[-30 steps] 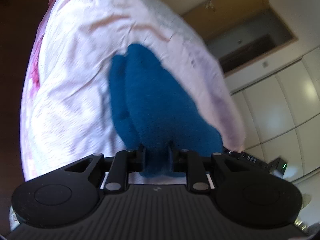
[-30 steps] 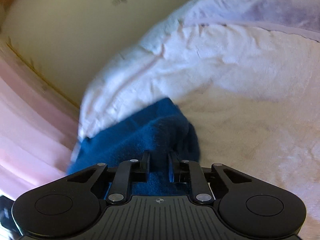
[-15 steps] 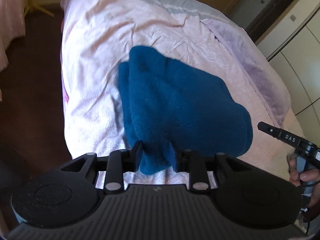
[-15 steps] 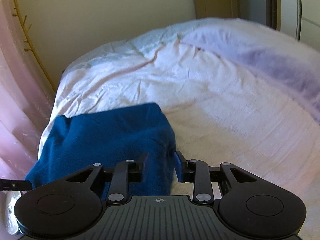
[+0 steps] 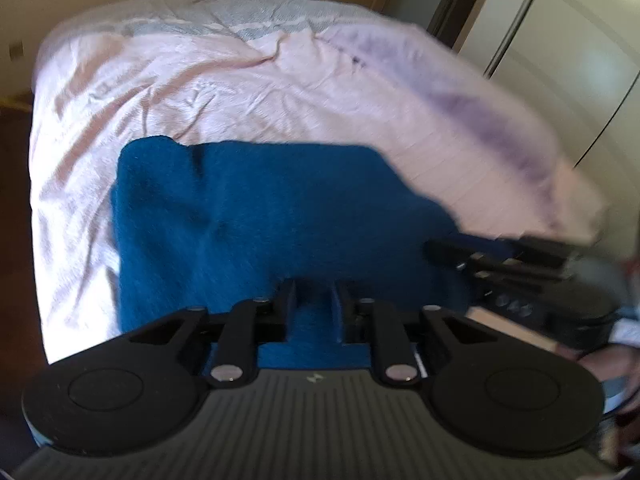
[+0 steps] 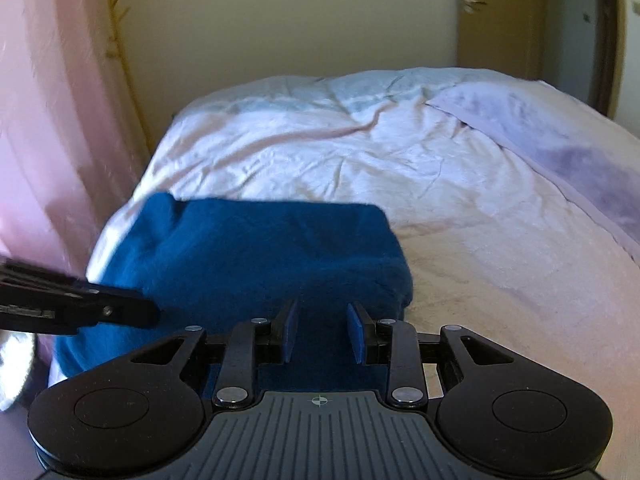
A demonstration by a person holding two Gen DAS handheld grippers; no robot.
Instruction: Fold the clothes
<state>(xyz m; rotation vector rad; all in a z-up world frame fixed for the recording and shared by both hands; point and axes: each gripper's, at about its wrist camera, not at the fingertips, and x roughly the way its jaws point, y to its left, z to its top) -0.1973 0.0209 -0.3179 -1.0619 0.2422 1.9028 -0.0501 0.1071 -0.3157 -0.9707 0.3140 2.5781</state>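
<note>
A folded dark blue fleece garment [image 5: 260, 220] [image 6: 260, 248] lies across the near edge of the pink bed cover [image 5: 240, 92] [image 6: 460, 208]. My left gripper [image 5: 314, 292] is at its near left edge. Its jaws are closing, and a fold of the blue cloth is pinched between them. My right gripper [image 6: 322, 312] is at the near right edge. Its jaws stand apart, with the blue pad faces showing and the cloth lying loosely between them. Each gripper shows in the other's view: the right gripper [image 5: 434, 248] at the garment's right corner, the left gripper [image 6: 154, 314] at its left side.
The bed fills the middle of both views, with a lilac blanket [image 6: 560, 148] along its right side. A pink curtain [image 6: 44, 128] hangs close on the left. A wooden door [image 6: 492, 20] and white wardrobe doors [image 5: 560, 48] stand beyond. Dark floor [image 5: 16, 168] lies left of the bed.
Both views have rolled level. The blue garment, bunched and hanging a second ago, now lies spread wide on the bed. The right jaws have widened from their tight grip.
</note>
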